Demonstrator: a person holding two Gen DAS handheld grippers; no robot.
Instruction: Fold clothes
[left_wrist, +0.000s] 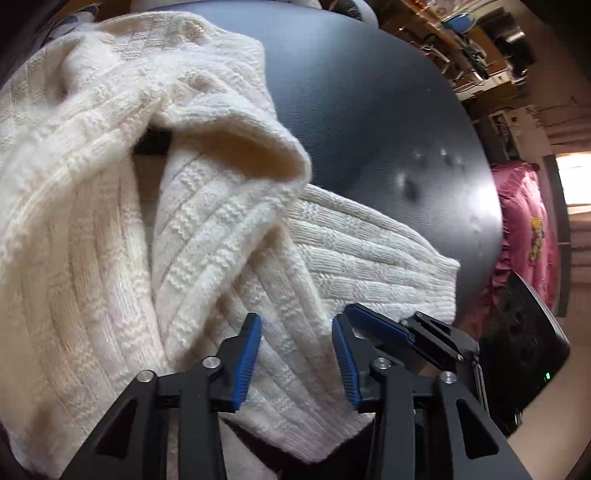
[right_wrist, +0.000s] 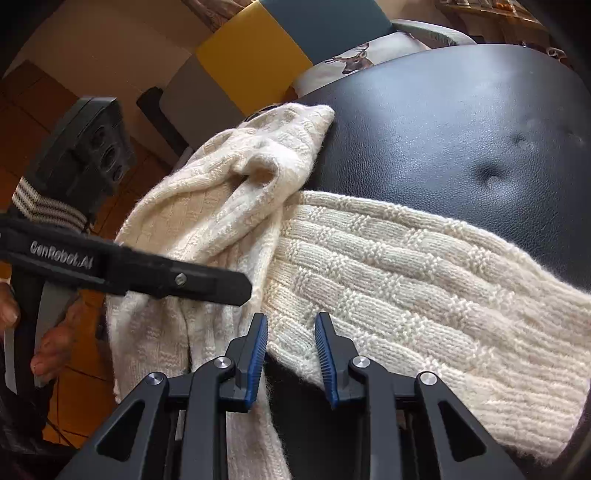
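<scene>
A cream knitted sweater (left_wrist: 147, 206) is spread across a black padded seat (left_wrist: 369, 122), filling the left and centre of the left wrist view. The left gripper (left_wrist: 295, 354) is seen parted above the knit, pads clear; the right gripper (right_wrist: 291, 354) likewise stands apart over a sleeve (right_wrist: 406, 266) edge, nothing clamped. A hand (right_wrist: 48, 350) at lower left is shown only in the right wrist view; a pink cloth (left_wrist: 524, 229) at right only in the left.

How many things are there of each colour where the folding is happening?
Cream: 1, the knitted sweater
Black: 1, the padded surface under it
Black with blue pads: 2, the left gripper and right gripper
Total: 4
</scene>
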